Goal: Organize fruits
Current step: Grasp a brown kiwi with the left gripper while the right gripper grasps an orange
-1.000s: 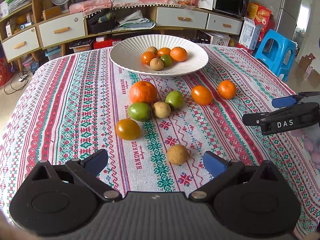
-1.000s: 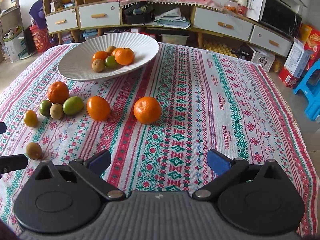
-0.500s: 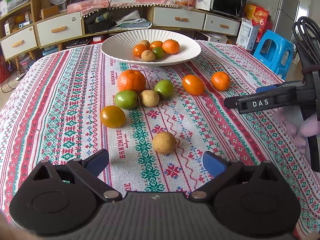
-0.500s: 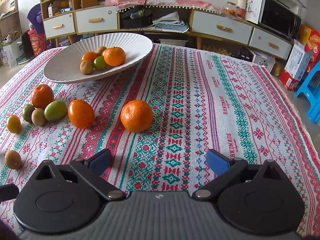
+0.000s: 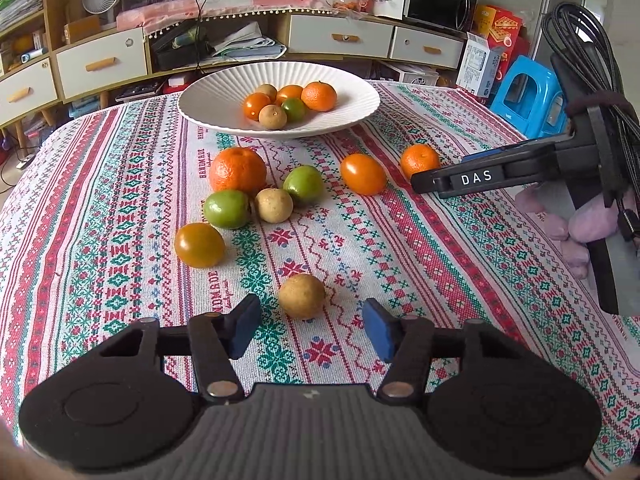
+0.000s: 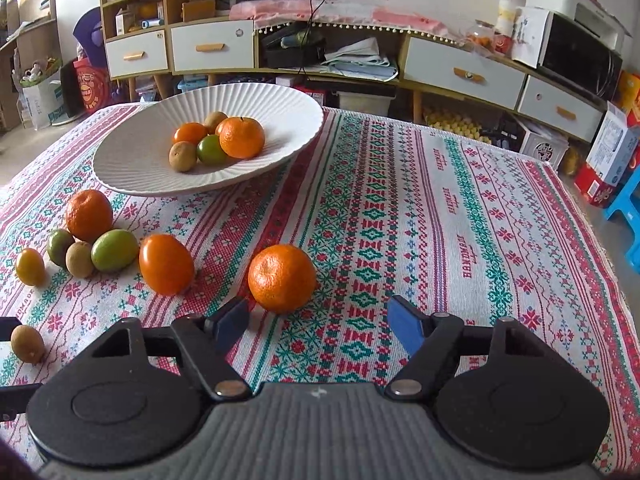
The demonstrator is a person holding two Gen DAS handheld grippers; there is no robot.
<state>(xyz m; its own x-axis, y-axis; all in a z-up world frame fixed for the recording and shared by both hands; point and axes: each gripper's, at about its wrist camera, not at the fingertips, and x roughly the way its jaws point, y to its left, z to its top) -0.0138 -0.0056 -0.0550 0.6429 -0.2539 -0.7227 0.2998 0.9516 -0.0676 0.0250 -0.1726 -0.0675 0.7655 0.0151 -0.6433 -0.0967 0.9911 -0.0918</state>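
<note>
Patterned cloth [image 5: 420, 240] covers the table in the left wrist view, a white bowl [image 5: 208, 100] of fruit at its far end. Left gripper [image 5: 310, 326]: jaws closing, a brown fruit [image 5: 302, 295] just ahead, centred between the pads, untouched. Only this view shows the right gripper from the side.

Right wrist view: right gripper [image 6: 318, 324], jaws closing, empty; a tangerine [image 6: 282, 278] sits just ahead, nearer the left pad. The brown fruit appears at the left edge.
</note>
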